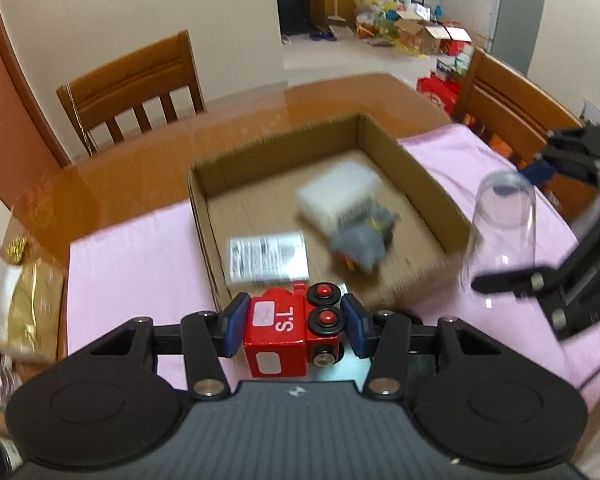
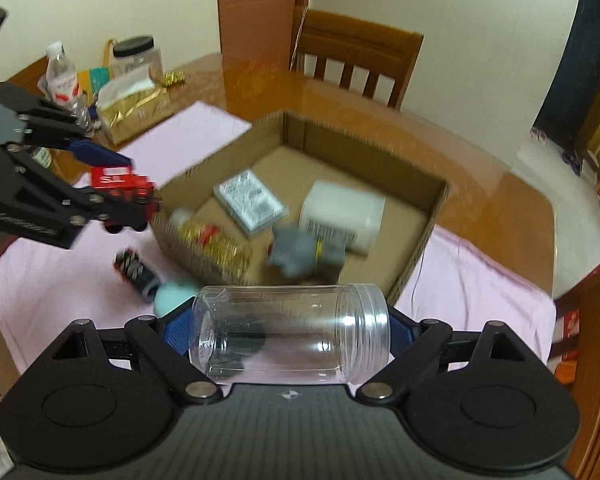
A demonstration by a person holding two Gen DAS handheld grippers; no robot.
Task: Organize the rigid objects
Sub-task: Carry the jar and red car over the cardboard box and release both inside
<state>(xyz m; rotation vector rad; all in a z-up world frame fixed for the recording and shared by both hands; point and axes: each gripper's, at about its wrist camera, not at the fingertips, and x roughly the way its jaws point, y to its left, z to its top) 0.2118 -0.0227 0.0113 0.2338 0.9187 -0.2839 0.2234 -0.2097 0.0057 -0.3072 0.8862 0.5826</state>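
Note:
My left gripper (image 1: 294,322) is shut on a red toy train (image 1: 288,328), held above the pink cloth just before the near wall of the open cardboard box (image 1: 204,184). It also shows in the right wrist view (image 2: 120,196). My right gripper (image 2: 288,330) is shut on a clear plastic jar (image 2: 292,332), held sideways near the box (image 2: 428,224). The jar also shows in the left wrist view (image 1: 500,232). Inside the box lie a white container (image 1: 336,196), a grey toy (image 1: 360,240) and a labelled flat packet (image 1: 266,258).
A dark toy (image 2: 134,270) and a mint-green ball (image 2: 176,294) lie on the pink cloth (image 2: 60,280) left of the box. A water bottle (image 2: 64,80), a jar and gold wrapping stand at the table's far left. Wooden chairs (image 1: 136,88) stand behind the table.

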